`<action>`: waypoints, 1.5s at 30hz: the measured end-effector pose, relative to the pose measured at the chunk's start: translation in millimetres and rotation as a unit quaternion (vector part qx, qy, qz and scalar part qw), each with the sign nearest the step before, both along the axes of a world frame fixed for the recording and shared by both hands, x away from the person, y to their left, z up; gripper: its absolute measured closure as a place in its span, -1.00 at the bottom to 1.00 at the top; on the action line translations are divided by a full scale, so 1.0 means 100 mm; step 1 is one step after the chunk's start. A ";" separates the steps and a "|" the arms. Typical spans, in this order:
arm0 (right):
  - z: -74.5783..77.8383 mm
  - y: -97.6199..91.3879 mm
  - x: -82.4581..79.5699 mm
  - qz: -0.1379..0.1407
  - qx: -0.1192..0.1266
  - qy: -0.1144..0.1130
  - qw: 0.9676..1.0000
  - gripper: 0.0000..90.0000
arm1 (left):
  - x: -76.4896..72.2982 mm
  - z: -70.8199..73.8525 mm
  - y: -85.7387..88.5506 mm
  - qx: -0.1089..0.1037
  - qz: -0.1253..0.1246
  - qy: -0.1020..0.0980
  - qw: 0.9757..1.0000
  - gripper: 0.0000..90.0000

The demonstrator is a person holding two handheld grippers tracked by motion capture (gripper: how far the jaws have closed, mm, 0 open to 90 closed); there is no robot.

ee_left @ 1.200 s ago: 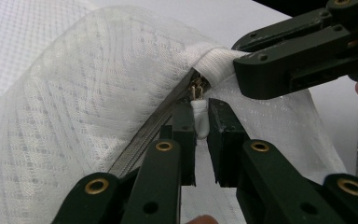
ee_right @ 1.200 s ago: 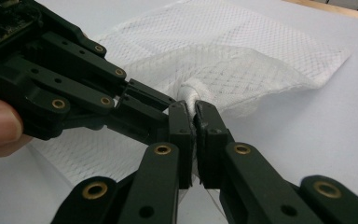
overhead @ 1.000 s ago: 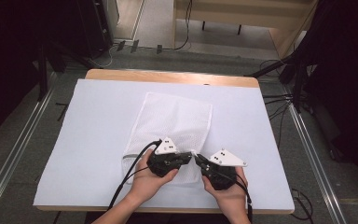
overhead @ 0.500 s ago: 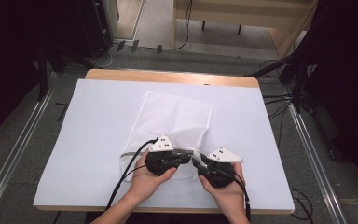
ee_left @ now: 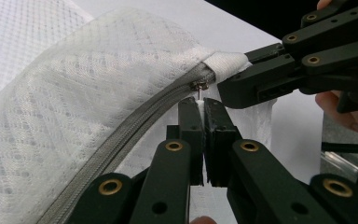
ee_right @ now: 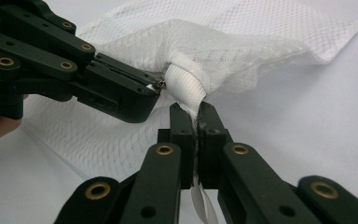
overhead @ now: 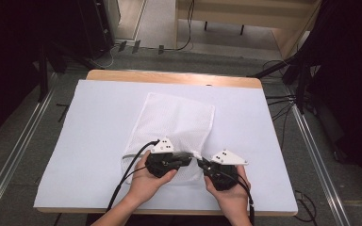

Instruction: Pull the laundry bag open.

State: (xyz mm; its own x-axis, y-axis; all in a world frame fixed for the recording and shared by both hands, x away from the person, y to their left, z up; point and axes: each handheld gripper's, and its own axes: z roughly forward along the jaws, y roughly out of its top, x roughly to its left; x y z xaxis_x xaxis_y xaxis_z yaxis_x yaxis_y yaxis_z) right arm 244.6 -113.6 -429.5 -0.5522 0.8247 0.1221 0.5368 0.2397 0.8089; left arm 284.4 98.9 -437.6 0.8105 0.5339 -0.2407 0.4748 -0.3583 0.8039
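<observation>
One mesh bag [overhead: 172, 125] lay on the table [overhead: 89, 136], its near edge lifted. Two hand-held grippers were counted: left hand-held gripper [ee_left: 201, 105] clamped on the zipper pull [ee_left: 199, 87], right hand-held gripper [ee_right: 193, 116] clamped on the white end tab [ee_right: 185, 88]. The pull was resolved in the left gripper view, not from above.

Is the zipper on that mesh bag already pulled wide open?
No: the grey zipper on the mesh bag runs shut up to its slider.

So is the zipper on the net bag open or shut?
Shut. In the left gripper view the zipper runs closed along the mesh bag, its slider at the end by the white tab.
</observation>
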 end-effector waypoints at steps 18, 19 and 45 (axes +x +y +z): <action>0.02 -0.06 -0.01 -0.018 -0.010 -0.014 1.000 0.98 | 0.02 -0.09 0.36 0.007 0.036 0.011 0.999 0.97; 0.02 -0.07 -0.01 -0.020 -0.010 -0.013 1.000 0.98 | 0.01 -0.09 0.38 0.007 0.039 0.010 0.999 0.97; -0.06 -0.21 0.05 -0.043 -0.023 -0.009 0.999 0.98 | -0.11 -0.17 1.27 0.029 0.106 0.017 0.994 0.97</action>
